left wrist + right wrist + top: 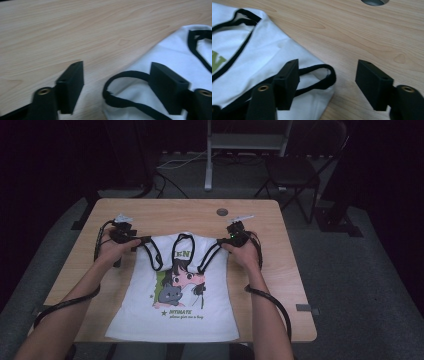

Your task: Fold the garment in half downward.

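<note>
A white T-shirt [172, 292] with black trim and a cartoon print is laid flat on the wooden bench [260, 220], collar toward the far edge and hem at the near edge. The left gripper [137, 241] is held at the left sleeve [125, 90] and the right gripper [222, 241] at the right sleeve [317, 80]; both are spread wide, with nothing pinched. In each gripper view one jaw is seen over the sleeve's black cuff and the other over bare wood.

A poor grasp could result if the jaws are closed from here: only the thin cuff edge may be caught, or a single layer, so the cloth could slip out or bunch when lifted. An uneven pull between the two sides would likely skew the shirt.

The hem's near corners are hard to make out at the bench edge, the sleeves are partly covered by the hands in the high view, and whether the jaws touch the fabric cannot be told.
</note>
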Demonstrator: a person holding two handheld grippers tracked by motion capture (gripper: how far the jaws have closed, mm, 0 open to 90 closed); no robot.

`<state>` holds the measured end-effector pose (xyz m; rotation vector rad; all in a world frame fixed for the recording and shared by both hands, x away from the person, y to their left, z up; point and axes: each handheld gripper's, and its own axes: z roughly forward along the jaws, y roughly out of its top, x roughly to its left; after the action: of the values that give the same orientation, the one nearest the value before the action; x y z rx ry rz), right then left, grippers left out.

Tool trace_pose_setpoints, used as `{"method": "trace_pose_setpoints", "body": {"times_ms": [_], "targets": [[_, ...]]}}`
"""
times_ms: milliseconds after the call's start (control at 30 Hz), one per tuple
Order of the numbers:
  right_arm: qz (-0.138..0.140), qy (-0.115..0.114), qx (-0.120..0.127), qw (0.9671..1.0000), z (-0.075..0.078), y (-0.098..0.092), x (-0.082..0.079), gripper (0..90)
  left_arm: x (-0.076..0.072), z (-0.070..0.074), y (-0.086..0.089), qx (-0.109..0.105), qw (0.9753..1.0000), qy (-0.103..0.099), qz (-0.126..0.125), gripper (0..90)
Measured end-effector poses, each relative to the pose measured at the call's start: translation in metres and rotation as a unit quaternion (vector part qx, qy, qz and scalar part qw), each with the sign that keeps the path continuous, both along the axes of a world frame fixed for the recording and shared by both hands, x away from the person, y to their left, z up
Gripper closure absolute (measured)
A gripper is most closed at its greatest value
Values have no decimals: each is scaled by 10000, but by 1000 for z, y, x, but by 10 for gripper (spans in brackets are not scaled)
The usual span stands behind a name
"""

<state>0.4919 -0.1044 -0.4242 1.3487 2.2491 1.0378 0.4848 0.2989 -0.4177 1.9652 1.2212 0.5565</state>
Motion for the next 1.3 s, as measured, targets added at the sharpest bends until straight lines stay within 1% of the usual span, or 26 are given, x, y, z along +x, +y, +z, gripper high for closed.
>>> {"method": "trace_pose_setpoints", "body": {"times_ms": [133,233,300,367,533,633,700,767,867,1000,1033,1167,1300], "targets": [[-27,59,31,10000,-3,-1,2,433,0,-2,-1,-9,10000,65,-71,350],[16,85,-26,10000,-4,0,2,451,0,-4,-2,-37,9999,97,-134,367],[47,101,-53,9999,-5,1,3,450,0,-5,-3,-92,9998,110,-146,385],[49,135,-56,9999,-5,1,3,448,1,-6,-3,-79,9997,146,-155,395],[63,158,-156,9997,-5,1,4,443,2,-7,-2,-100,9997,160,-136,405],[85,216,-159,9996,-6,2,5,477,3,-7,-1,-148,9996,175,-167,423],[117,193,-158,9996,-6,3,5,524,3,-8,-1,-145,9995,202,-200,439],[159,141,-240,9995,-6,5,4,587,3,-9,-1,-134,9995,231,-195,456],[232,88,-301,9992,-7,8,2,656,3,-11,0,-117,9994,254,-212,506],[244,85,-314,9992,-6,10,0,700,3,-13,0,-136,9992,314,-193,600],[232,83,-297,9993,-6,11,0,707,3,-14,1,-193,9991,326,-169,624],[222,82,-246,9994,-7,11,0,705,5,-16,3,-262,9986,442,-131,712],[229,58,-207,9995,-5,11,0,706,6,-16,5,-321,9984,465,-49,777]]}}
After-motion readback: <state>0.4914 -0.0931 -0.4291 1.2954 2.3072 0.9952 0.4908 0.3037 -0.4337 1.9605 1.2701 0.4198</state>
